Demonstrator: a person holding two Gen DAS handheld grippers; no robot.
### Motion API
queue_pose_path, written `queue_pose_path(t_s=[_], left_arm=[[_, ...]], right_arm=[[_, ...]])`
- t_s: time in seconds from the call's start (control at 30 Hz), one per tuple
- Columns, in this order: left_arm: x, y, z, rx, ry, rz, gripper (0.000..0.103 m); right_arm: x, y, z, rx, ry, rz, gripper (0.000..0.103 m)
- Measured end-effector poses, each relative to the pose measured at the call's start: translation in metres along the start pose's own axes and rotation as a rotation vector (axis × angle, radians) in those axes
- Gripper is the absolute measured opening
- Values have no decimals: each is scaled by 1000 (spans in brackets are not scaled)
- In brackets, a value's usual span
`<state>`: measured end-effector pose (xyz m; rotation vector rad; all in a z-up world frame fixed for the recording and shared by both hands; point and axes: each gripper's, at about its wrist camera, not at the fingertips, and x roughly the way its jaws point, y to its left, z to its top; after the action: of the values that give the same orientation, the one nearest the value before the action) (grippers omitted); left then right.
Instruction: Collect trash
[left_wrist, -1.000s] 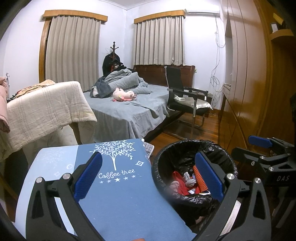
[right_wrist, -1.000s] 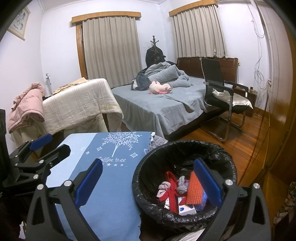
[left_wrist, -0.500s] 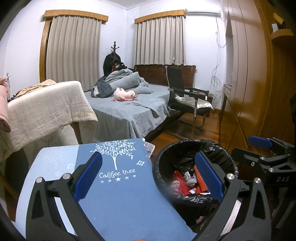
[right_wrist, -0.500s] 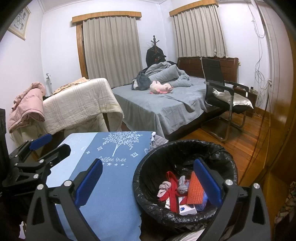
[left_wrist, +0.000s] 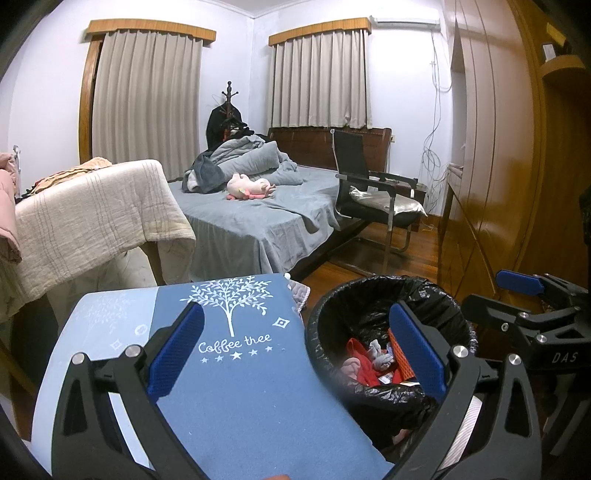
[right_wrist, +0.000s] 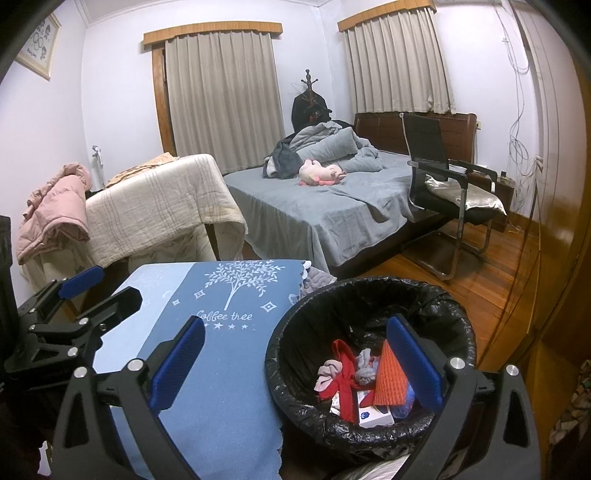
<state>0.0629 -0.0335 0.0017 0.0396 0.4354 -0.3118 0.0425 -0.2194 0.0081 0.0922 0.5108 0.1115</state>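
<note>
Both grippers' fingers spread, empty; cloth reads "Coffee tree", right gripper perhaps "DAS".

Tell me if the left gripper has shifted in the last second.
No. In the left wrist view the trash bin and the blue "Coffee tree" cloth sit where they did against the left gripper, which hangs open and empty.

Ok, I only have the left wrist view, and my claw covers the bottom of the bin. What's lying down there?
Observer: The right wrist view shows a white box at the bottom of the bin, beside a red cloth strip.
Operator: Is the right claw carrying anything?
Observer: No, the right claw is open, with nothing between its pads.
Operator: Anything on the wall left of the curtains?
Observer: A framed picture, high up.
</note>
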Motion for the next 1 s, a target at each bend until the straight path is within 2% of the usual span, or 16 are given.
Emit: queue_pose_path(t_s=[1.0], left_arm=[[1,1,1,-1,5,-2,98]], right_arm=[[0,0,1,0,2,0,97]])
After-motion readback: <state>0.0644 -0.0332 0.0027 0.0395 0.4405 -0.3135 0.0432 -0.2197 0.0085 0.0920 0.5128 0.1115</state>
